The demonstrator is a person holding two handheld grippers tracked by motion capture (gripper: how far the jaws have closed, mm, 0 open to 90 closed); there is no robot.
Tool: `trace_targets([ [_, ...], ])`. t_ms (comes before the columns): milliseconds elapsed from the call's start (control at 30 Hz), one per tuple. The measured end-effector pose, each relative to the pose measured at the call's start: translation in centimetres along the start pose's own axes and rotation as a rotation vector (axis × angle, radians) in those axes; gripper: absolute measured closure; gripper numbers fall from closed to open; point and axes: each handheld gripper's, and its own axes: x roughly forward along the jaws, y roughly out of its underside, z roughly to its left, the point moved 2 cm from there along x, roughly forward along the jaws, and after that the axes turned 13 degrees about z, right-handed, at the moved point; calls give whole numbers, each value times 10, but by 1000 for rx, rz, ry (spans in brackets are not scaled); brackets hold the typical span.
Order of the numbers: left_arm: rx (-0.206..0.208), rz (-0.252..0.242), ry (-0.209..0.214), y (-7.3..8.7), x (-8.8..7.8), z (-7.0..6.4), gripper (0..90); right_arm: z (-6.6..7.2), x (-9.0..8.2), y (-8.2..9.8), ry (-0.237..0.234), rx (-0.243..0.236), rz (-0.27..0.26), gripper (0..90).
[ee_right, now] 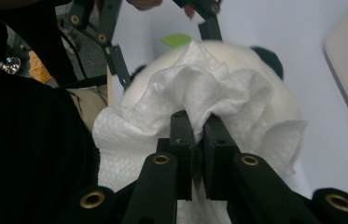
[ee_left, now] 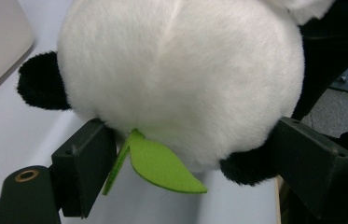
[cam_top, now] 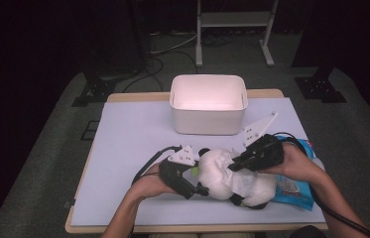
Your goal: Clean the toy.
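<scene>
A white-and-black plush panda toy (cam_top: 222, 176) (a green felt leaf (ee_left: 162, 165) at its head) lies on the table (cam_top: 128, 134), in front of the white plastic bin (cam_top: 208, 103). The left gripper (cam_top: 192, 186) has its fingers spread wide around the panda's head, both touching it. The right gripper (cam_top: 236, 166) has its fingers pinched on a crumpled white paper wipe (ee_right: 209, 93) lying against the panda.

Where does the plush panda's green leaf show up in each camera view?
High view: green leaf, lower centre, beside the left hand-held gripper.
Left gripper view: leaf at bottom centre, under the panda.
Right gripper view: leaf at top centre.
Shared landmark: the panda's white head.
</scene>
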Motion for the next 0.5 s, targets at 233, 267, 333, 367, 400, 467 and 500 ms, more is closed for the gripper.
trace_targets([
  [233,-9,-1,1,1,2,1,161,7,7,-6,-18,-27,13,834],
  [267,-9,-1,1,1,2,1,161,7,7,-6,-18,-27,13,834],
  [333,-5,-2,-1,0,1,1,161,9,6,-4,-16,-27,8,834],
  [367,-9,-6,-3,0,1,1,161,10,6,-6,-13,-31,11,834],
  [400,-9,-6,-3,0,1,1,161,10,6,-6,-13,-31,11,834],
  [467,-8,-11,-4,-1,1,1,161,11,6,-12,-17,-48,12,834],
  [500,-11,-16,-1,-2,1,1,161,12,7,-15,-21,-55,7,834],
])
